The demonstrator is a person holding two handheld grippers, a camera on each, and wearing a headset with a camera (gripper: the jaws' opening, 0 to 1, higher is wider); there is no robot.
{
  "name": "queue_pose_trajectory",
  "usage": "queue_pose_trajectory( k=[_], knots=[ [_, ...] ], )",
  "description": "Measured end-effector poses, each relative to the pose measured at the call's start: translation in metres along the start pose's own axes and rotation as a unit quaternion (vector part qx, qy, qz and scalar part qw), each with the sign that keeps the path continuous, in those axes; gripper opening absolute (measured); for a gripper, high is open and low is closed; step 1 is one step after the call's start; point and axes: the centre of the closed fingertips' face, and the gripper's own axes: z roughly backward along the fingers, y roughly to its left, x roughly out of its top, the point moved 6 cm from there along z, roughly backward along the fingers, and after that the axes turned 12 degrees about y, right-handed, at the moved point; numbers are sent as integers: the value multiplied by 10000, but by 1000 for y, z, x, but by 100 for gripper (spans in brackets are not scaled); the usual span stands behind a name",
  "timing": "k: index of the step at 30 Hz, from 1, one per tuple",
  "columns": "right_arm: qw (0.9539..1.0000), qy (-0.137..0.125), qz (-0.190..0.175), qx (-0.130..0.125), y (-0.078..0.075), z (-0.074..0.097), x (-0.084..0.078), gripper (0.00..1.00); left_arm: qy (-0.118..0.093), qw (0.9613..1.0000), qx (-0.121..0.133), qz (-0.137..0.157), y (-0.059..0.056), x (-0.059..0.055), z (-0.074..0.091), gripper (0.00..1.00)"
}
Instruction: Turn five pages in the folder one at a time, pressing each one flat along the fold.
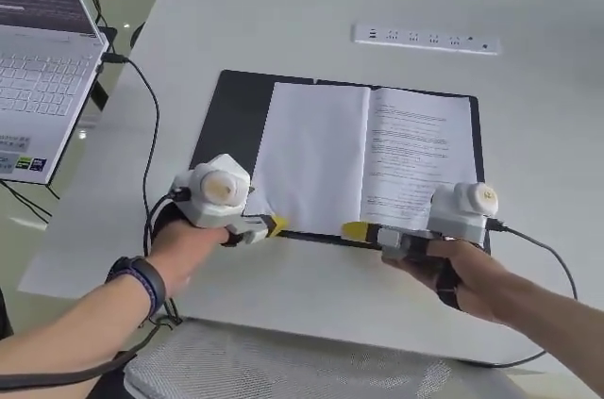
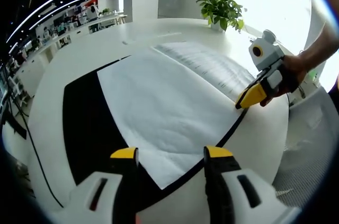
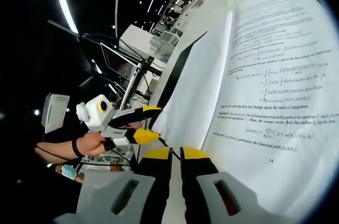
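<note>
Now the right claw point(image 1: 356, 229), pressed together, sits at the near edge of the printed page point(image 1: 420, 158), nearer than the spread left claw point(image 1: 274, 225).

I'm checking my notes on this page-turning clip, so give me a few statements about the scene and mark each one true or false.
1. The folder lies open on the table. True.
2. Both facing pages carry print. False: the printed page faces a blank page.
3. The left gripper has its fingers apart. True.
4. The laptop is folded shut. False: the laptop stands open with its screen lit.
5. A power strip lies on the table beyond the folder. True.
</note>
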Motion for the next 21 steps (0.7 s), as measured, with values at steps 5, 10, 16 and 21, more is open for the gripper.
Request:
queue_pose_trajectory(
  k=[5, 10, 16, 21],
  knots=[
    [9998, -55, 149, -100, 3, 12, 1, 10, -80, 9998, 11, 154, 1, -2, 2, 49],
    [9988, -177, 349, -283, 4, 27, 4, 18, -176, 9997, 1, 179, 0, 0, 8, 50],
    [9931, -102, 896, -751, 7, 54, 5, 23, -324, 9993, 8, 169, -2, 9, 21, 53],
    [9881, -414, 978, -1115, 4, 86, 12, 27, -337, 9994, 45, 67, -2, 11, 26, 53]
  ],
)
